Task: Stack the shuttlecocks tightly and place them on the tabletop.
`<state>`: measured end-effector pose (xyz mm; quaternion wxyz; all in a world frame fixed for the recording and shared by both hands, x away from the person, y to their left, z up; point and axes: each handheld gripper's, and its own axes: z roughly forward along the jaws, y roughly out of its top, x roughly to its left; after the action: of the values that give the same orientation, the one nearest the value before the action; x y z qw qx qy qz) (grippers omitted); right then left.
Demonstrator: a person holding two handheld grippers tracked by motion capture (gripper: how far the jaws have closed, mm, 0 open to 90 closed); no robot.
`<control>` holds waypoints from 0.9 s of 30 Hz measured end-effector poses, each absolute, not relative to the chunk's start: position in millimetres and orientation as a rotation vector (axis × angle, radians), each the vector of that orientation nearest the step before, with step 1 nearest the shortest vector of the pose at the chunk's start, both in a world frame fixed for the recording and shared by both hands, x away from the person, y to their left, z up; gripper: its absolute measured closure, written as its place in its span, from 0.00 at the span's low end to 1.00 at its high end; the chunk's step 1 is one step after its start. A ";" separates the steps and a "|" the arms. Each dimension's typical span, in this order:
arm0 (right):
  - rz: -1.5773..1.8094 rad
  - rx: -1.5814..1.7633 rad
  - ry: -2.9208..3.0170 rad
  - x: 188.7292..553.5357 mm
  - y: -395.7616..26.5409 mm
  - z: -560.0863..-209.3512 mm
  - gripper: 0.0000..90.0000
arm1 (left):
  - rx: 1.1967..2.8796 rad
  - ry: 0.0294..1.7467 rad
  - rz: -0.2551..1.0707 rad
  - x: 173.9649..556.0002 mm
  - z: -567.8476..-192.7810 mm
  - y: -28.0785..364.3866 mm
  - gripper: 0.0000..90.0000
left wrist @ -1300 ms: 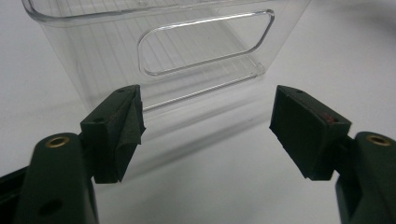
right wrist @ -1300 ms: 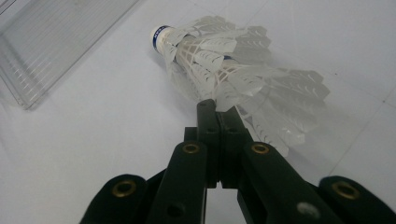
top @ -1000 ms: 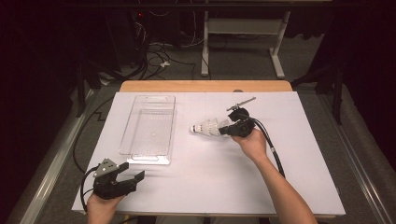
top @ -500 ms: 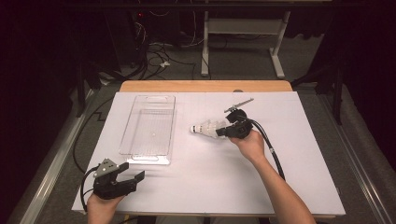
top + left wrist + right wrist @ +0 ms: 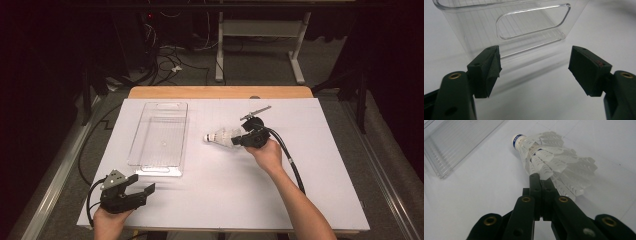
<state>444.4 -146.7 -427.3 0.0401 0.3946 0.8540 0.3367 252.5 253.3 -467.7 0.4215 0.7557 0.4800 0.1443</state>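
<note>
A white feather shuttlecock point(image 5: 219, 137) with a blue band on its cork lies on its side mid-table, cork pointing left toward the tray. My right gripper point(image 5: 239, 140) is shut on the edge of its feather skirt. In the right gripper view the two jaws point(image 5: 541, 178) are pressed together on one feather of the shuttlecock point(image 5: 554, 157). I cannot tell whether it rests on the sheet or hangs just above it. My left gripper point(image 5: 142, 186) rests near the front left corner, open, with nothing between its jaws point(image 5: 534, 65).
An empty clear plastic tray point(image 5: 159, 105) lies lengthwise left of centre, and its near end with a handle slot point(image 5: 531, 22) stands just ahead of the left gripper. A white sheet point(image 5: 325, 165) covers the table. A black cable point(image 5: 292, 165) trails from the right gripper along the forearm.
</note>
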 end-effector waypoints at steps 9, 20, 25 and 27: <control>0.999 1.214 2.613 445.3 -144.9 -431.4 1.00 | 1.891 1.203 0.360 252.5 -467.7 253.5 0.30; 0.984 1.229 2.616 447.5 -145.3 -435.4 0.97 | 1.886 1.207 0.358 252.2 -467.9 253.7 0.30; 0.985 1.232 2.612 447.4 -144.7 -436.0 0.94 | 1.887 1.210 0.356 251.7 -468.0 254.6 0.30; 0.975 1.241 2.609 447.0 -144.9 -435.7 0.90 | 1.888 1.210 0.355 251.9 -468.3 254.5 0.30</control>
<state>447.0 -144.9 -435.7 0.0463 0.4066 0.8547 0.3196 251.9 254.5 -468.3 0.4219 0.7538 0.4833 0.1419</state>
